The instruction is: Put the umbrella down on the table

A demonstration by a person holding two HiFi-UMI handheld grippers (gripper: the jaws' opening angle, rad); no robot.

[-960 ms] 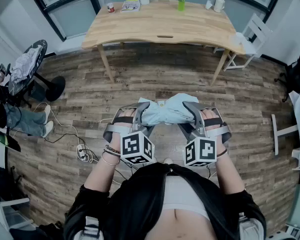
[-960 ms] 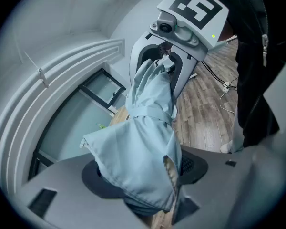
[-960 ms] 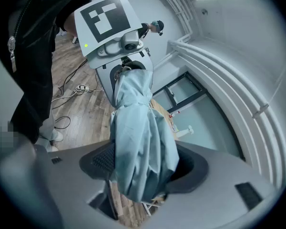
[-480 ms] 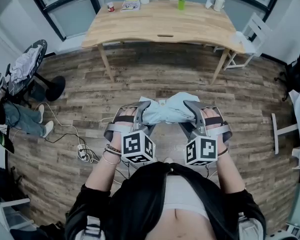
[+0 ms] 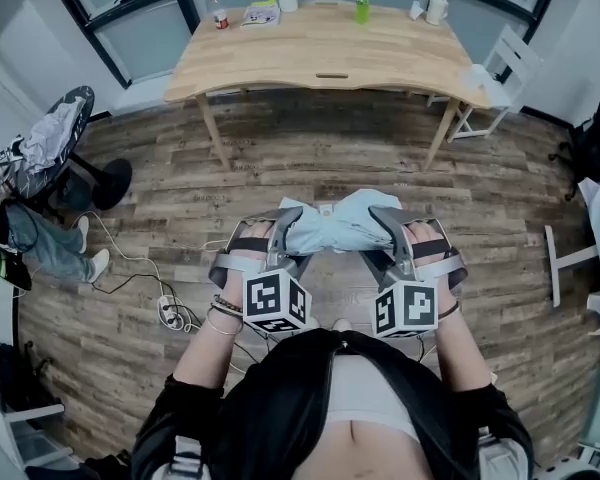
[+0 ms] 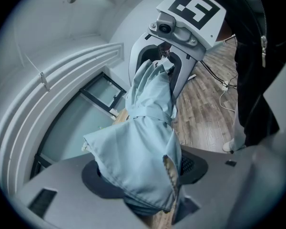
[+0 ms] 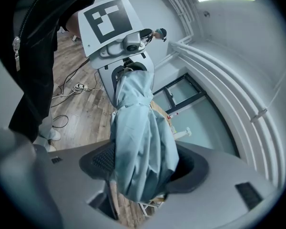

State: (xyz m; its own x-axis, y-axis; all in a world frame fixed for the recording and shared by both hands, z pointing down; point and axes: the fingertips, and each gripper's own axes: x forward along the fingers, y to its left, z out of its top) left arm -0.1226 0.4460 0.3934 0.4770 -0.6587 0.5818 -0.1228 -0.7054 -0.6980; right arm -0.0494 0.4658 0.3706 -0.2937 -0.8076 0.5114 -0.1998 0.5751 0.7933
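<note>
A folded light-blue umbrella [image 5: 338, 223] hangs level above the wooden floor, in front of the person's body. My left gripper [image 5: 280, 232] is shut on its left end and my right gripper [image 5: 392, 230] on its right end. In the left gripper view the umbrella's fabric [image 6: 143, 142] fills the space between the jaws of the left gripper [image 6: 143, 178], and the right gripper's marker cube [image 6: 190, 8] shows at the far end. The right gripper view mirrors this, with the umbrella [image 7: 140, 142] bunched between the jaws of the right gripper [image 7: 143, 175]. The wooden table [image 5: 320, 53] stands farther ahead.
On the table's far edge stand a green bottle [image 5: 363, 1], a red-capped bottle [image 5: 218, 10], a mug [image 5: 437, 8] and a book [image 5: 261, 13]. A white chair [image 5: 500, 73] is at its right. A black stool [image 5: 65, 143] with cloth, a seated person's legs [image 5: 40, 243] and floor cables [image 5: 170, 313] lie left.
Both grippers keep the same hold on the umbrella and have barely shifted in the view. The seated person at the left edge has moved their legs.
</note>
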